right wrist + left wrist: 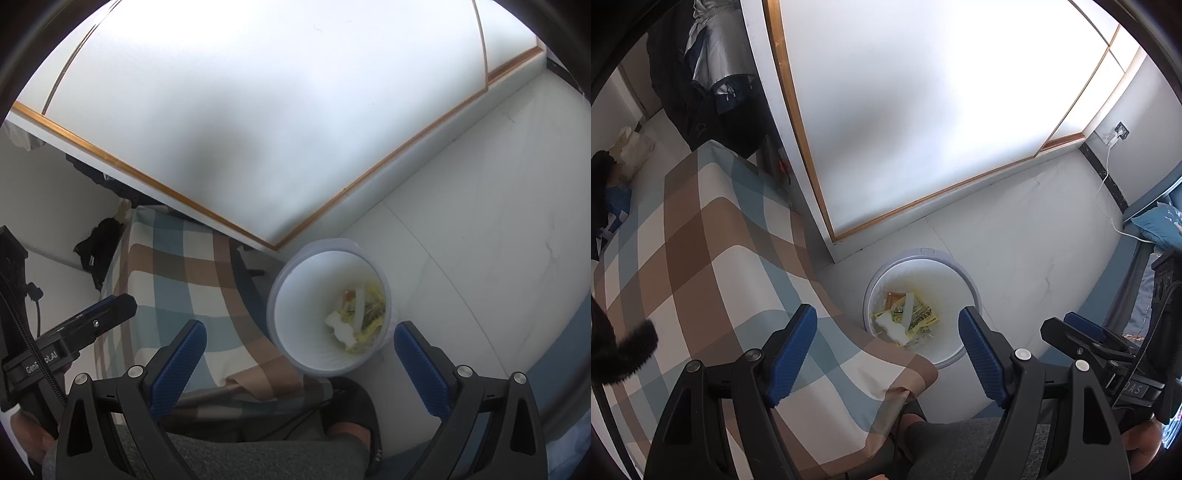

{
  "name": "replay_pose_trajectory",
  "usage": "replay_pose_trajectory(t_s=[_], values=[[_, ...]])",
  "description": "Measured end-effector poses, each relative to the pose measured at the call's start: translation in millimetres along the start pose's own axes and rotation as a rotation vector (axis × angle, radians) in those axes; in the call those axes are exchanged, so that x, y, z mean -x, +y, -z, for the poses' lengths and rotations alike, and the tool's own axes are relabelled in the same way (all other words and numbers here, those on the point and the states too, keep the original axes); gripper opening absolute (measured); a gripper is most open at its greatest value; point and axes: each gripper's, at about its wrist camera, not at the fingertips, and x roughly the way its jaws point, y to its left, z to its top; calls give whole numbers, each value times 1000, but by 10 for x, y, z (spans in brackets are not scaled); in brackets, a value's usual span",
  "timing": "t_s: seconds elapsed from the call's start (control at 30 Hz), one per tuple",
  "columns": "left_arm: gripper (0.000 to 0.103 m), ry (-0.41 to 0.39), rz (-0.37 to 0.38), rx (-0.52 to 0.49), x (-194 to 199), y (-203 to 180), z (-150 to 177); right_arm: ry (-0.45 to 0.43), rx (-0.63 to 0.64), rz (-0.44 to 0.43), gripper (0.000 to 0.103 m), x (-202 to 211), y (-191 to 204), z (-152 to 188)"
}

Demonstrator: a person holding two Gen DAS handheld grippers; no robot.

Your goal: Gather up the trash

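Pale floor tiles run beside a frosted sliding door as a white waste bin stands upright, mouth facing up, just off the corner of a plaid-covered table. Trash lies at its bottom: yellow wrappers and a crumpled white piece, their long axes hard to make out. Both the left gripper and the right gripper hover above with jaws spread wide, nothing between them.

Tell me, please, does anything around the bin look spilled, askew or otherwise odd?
Nothing stands out. The white bin stands upright on the floor beside the checked cloth, with the yellow wrappers and white scrap lying inside it. No litter shows on the visible floor around it.
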Motion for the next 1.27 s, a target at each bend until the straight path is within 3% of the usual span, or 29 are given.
replay_pose_trajectory(t_s=[1.27], values=[[76, -12, 6, 8, 44, -45, -12, -3, -5, 18, 103, 33, -46, 16]])
